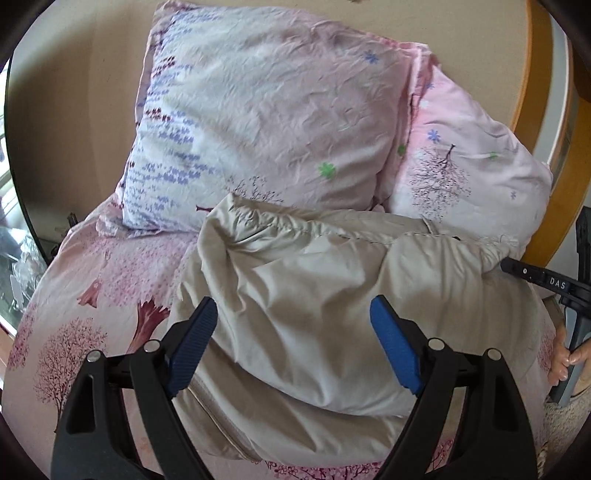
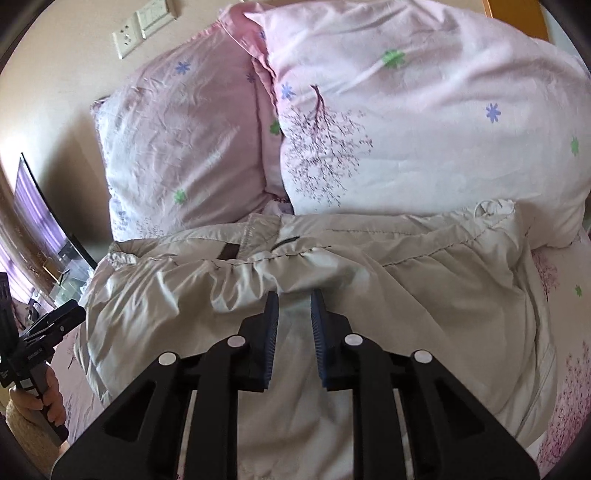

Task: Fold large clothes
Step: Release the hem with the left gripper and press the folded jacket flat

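A beige padded garment lies bunched on the pink flowered bed cover, in front of two pillows. My left gripper hovers over its near side, open, with nothing pressed between the blue pads. Its black body also shows at the left edge of the right wrist view, held by a hand. My right gripper has its jaws narrow and shut on a fold of the garment near its gathered seam. In the left wrist view the right gripper's tip meets the garment's bunched right corner.
Two pink flowered pillows lean against a beige wall behind the garment. The bed cover spreads to the left. A wooden headboard edge is at the right, wall sockets are above, and a glass cabinet stands at the left.
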`<action>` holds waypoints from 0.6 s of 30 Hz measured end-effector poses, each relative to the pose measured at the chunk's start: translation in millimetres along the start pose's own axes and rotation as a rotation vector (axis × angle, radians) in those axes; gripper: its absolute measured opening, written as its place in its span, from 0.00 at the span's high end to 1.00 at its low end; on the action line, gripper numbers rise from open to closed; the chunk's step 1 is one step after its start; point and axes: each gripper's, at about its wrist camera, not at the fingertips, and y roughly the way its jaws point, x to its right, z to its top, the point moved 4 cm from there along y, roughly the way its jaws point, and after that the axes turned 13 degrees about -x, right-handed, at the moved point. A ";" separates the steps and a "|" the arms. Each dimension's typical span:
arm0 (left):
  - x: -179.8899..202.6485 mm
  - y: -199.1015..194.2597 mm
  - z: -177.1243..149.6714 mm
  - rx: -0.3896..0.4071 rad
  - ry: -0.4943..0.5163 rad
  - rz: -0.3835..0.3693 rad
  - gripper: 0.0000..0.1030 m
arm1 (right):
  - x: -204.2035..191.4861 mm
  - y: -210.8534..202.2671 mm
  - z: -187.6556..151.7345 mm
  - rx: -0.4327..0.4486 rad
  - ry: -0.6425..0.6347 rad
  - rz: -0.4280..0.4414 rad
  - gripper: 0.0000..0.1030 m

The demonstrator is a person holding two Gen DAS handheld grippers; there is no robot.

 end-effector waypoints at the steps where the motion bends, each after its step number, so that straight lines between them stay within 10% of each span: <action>1: -0.9 2.1 0.1 -0.006 -0.005 -0.002 0.18 | 2.1 1.5 -0.5 -0.011 0.005 -0.003 0.82; 18: -1.1 26.6 3.7 -0.053 -0.037 -0.007 0.18 | 36.3 75.3 8.1 -0.297 0.174 -0.043 0.86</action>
